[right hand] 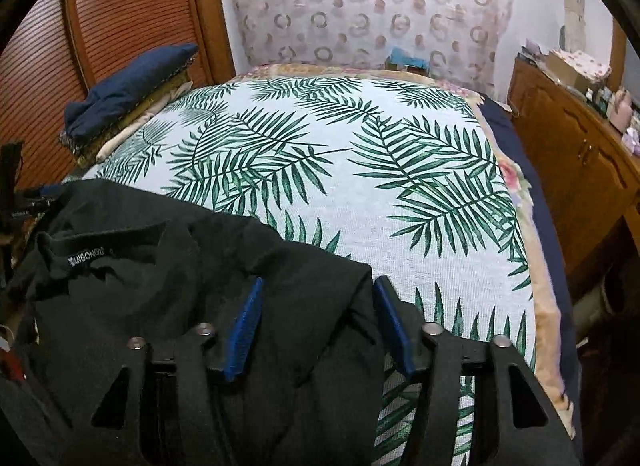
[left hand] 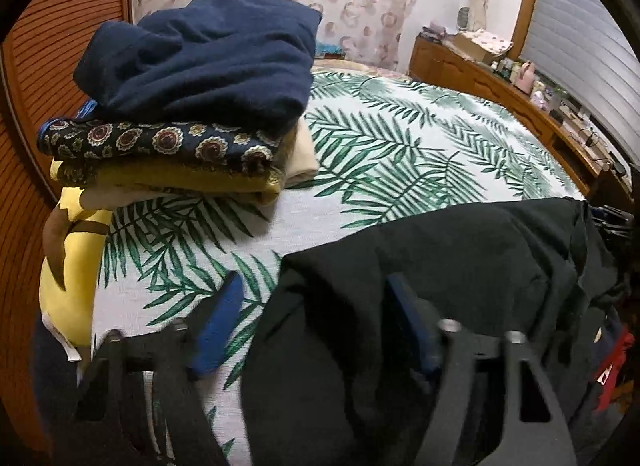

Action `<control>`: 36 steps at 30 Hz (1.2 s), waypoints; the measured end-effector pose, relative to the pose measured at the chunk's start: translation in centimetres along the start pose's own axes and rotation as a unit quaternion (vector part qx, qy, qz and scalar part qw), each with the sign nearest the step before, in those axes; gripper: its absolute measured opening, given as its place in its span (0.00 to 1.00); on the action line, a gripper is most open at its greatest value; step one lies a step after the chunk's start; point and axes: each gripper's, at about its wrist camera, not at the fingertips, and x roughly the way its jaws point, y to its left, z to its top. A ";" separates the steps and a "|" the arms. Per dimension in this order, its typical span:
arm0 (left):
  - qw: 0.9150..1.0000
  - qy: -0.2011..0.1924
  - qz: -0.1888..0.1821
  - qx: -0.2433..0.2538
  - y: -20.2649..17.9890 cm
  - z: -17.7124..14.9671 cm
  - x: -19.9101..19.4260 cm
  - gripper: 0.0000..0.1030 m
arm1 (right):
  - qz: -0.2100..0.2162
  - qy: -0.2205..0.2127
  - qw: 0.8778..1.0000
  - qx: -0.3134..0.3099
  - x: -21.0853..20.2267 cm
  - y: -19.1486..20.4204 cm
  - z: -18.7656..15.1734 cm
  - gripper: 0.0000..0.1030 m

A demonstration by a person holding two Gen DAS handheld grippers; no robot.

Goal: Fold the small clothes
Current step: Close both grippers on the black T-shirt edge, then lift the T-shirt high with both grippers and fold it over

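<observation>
Palm-leaf bedspread (right hand: pixel 320 169) is where the black garment (right hand: pixel 200 286) gets laid, near edge. Cloth sits between both half-open jaws of left hand-held gripper (left hand: pixel 316 330) and right hand-held gripper (right hand: pixel 318 326); grip can't be told. Probably spreading flat comes next, folded stack (left hand: pixel 180 117) waiting.

Dim warm indoor light – soft shadows, heavy fisheye bending, dark corners – slight blur.

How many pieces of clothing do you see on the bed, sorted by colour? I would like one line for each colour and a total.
Navy blue: 1
Dark floral print: 1
Mustard yellow: 1
Cream: 1
Black: 1
Total: 5
</observation>
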 end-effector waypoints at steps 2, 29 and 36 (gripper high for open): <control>1.000 -0.003 -0.014 0.003 -0.2 0.0 -0.2 0.44 | 0.010 0.004 1.000 -0.011 0.0 0.3 0.0 0.30; 0.962 -0.255 -0.096 0.008 -4.9 -0.3 -21.0 0.11 | 0.016 -0.200 0.979 -0.020 -21.7 3.4 -2.6 0.13; 0.946 -0.306 -0.103 0.033 -6.6 1.3 -25.0 0.11 | 0.008 -0.268 0.963 -0.039 -28.4 4.0 -3.4 0.13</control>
